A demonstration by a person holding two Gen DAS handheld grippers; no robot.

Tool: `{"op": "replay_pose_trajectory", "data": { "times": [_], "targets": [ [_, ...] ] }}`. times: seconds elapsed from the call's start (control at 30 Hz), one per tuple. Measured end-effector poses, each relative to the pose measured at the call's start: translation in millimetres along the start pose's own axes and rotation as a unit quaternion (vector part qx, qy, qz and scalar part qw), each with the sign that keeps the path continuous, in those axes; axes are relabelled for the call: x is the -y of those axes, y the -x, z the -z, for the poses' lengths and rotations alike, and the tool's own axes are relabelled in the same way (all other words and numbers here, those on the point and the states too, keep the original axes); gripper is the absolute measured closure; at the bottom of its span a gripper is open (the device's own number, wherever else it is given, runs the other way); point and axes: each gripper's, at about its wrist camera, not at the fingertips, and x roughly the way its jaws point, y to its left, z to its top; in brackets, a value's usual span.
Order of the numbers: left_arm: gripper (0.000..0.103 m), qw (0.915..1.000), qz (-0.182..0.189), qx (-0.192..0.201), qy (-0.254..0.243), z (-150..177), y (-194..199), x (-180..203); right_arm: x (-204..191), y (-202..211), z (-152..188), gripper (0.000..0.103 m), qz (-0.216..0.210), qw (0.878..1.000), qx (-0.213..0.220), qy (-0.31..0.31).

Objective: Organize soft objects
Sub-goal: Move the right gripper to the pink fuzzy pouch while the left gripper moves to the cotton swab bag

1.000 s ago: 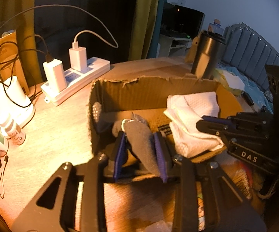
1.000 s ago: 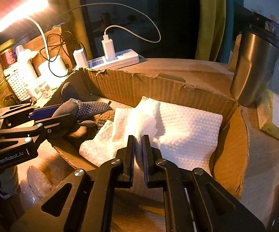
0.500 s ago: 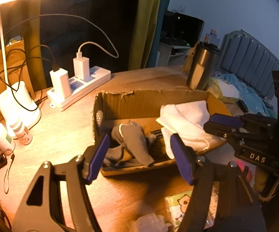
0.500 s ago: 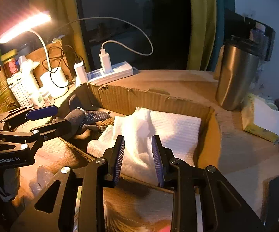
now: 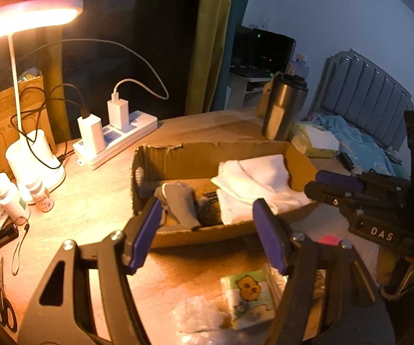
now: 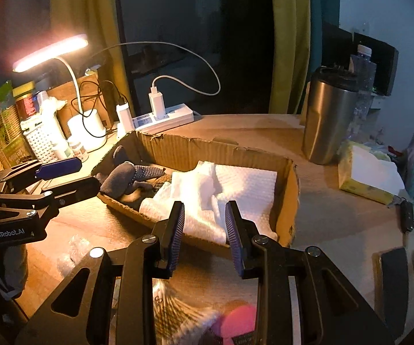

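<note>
Claw on the left (image 5: 207, 230) stands wide and empty, hanging just short of the cardboard box (image 5: 161, 158), where the grey sock (image 5: 182, 207) lies in the left end. Beside it, filling the right end, sits the white towel (image 5: 252, 178). Further right, the right claw (image 6: 204, 230) is narrowly parted, nothing between its pads, with the towel's near edge just beyond them. Both soft things look placed, so the step in hand seems to be clearing away from the box; the next move likely calls for picking another soft item from the worktop (image 5: 92, 201). Only the left view shows the cartoon-printed packet (image 5: 247, 296) below the box; only the right view shows something pink (image 6: 235, 320) under its claw.
</note>
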Motion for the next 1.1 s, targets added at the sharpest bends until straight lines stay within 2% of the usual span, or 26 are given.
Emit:
{"op": "replay_pose_trajectory", "data": {
  "times": [0.43,1.1],
  "targets": [
    [0.036,0.9999,0.005,0.0,-0.013,11.5,16.6,29.5,5.6,30.5,18.5,0.071,-0.001,1.0,0.013,-0.006],
    [0.036,0.9978,0.028,-0.043,-0.041,46.5,1.9,84.0,33.7,46.4,70.3,0.071,0.003,0.999,-0.001,-0.037]
  ]
}}
